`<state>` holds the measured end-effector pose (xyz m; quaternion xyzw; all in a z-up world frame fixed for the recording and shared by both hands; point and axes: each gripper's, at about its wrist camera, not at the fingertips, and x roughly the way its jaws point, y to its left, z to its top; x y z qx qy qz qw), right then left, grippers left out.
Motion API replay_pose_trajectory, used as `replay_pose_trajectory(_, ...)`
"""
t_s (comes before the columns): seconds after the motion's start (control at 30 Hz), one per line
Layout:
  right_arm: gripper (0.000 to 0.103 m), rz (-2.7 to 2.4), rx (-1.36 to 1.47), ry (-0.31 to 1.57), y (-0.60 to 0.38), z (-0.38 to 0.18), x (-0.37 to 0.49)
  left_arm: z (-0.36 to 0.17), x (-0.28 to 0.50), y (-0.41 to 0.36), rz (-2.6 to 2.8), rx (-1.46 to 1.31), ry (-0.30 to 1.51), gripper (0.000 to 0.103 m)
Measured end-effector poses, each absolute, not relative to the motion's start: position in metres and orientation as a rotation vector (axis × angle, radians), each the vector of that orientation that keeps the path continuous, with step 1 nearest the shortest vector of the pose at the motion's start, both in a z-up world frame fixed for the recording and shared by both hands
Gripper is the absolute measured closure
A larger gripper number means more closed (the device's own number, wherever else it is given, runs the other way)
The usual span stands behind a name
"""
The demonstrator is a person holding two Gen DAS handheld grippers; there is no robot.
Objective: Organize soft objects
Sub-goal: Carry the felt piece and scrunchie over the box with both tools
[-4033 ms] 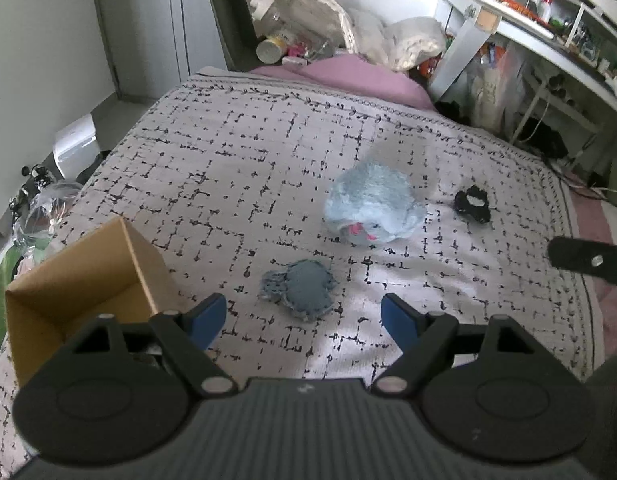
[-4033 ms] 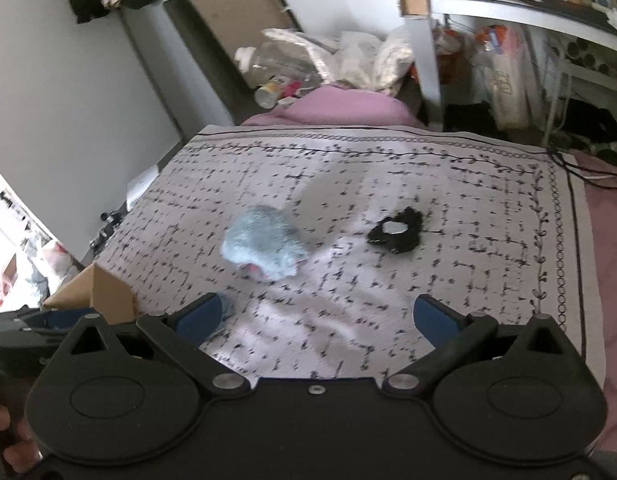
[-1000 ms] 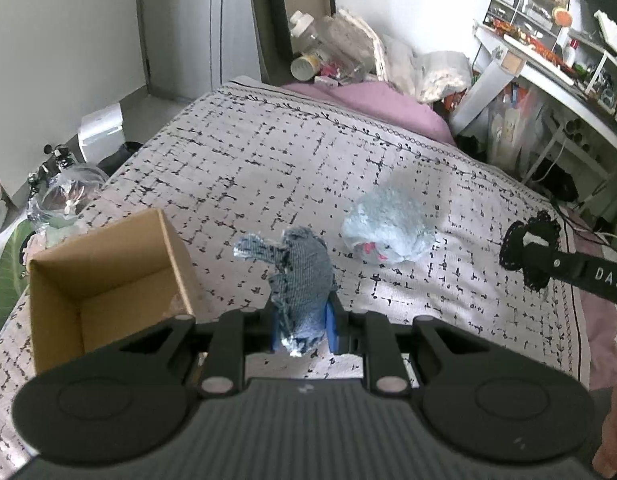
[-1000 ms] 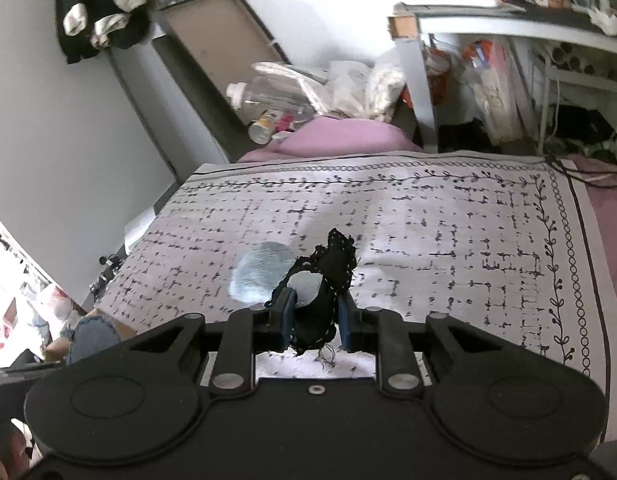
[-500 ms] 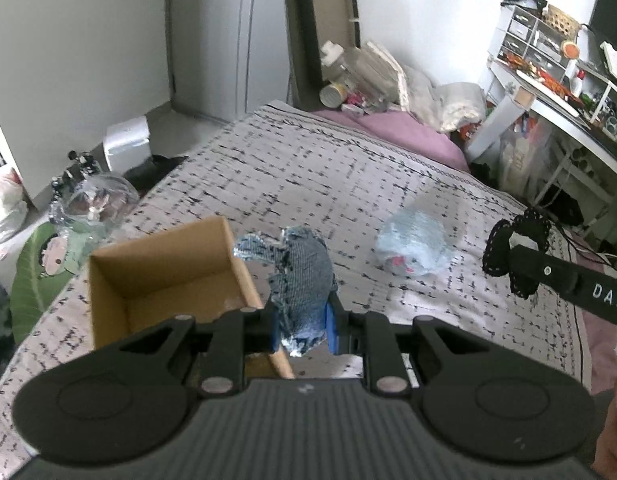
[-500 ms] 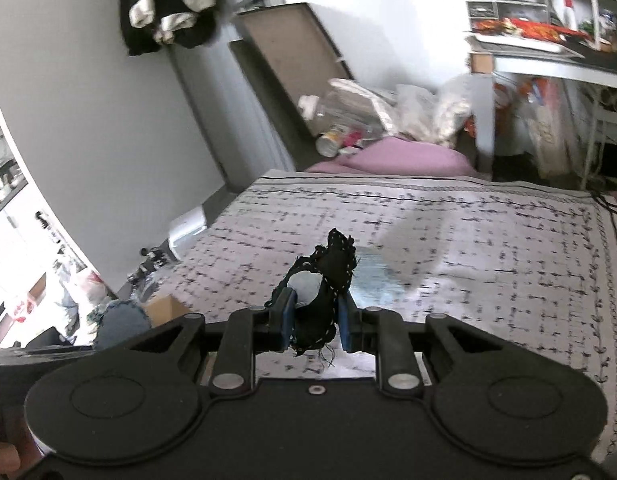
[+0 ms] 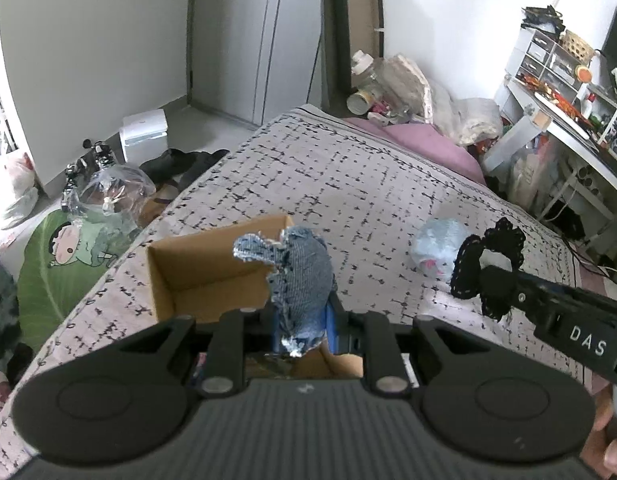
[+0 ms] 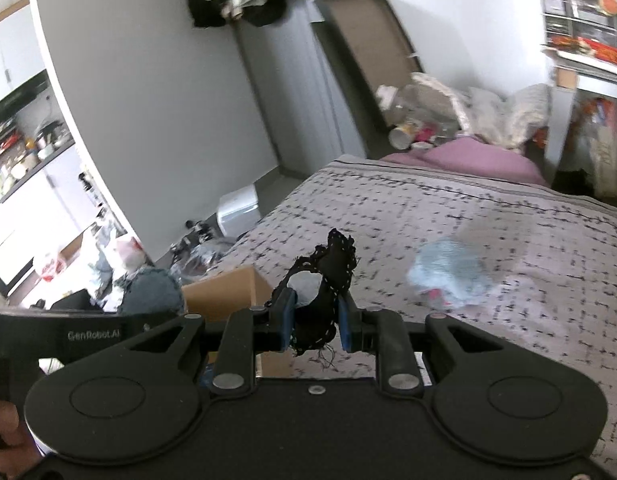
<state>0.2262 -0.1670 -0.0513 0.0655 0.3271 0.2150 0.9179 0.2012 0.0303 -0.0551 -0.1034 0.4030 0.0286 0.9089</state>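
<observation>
My left gripper (image 7: 302, 326) is shut on a blue denim soft toy (image 7: 298, 276) and holds it above the near right corner of an open cardboard box (image 7: 196, 276) on the bed. My right gripper (image 8: 314, 320) is shut on a black crocheted piece with white stitching (image 8: 328, 280); it also shows in the left wrist view (image 7: 486, 268) to the right of the box. The box (image 8: 228, 292) lies ahead and left of the right gripper. A light blue fluffy toy (image 7: 438, 248) lies on the bedspread (image 7: 348, 184), also in the right wrist view (image 8: 448, 276).
A purple pillow (image 7: 424, 140) sits at the bed's far end with bags and bottles (image 7: 388, 92) behind it. The floor to the left holds a white box (image 7: 144, 136), plastic bags (image 7: 108, 192) and a green cartoon cushion (image 7: 64, 256). A desk (image 7: 568, 120) stands on the right.
Both grippers went from open and empty to shut on their pieces, lifted them, and moved left toward the box. The left one now hangs over the box's corner.
</observation>
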Motion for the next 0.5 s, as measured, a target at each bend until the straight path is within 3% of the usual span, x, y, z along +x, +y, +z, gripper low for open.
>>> replay_pose_trajectory(0.5, 0.08, 0.52, 0.045, 0.722, -0.109, -0.056, 0.22, -0.081, 0.202, 0.098, 0.104, -0.253, 0.83, 0.083)
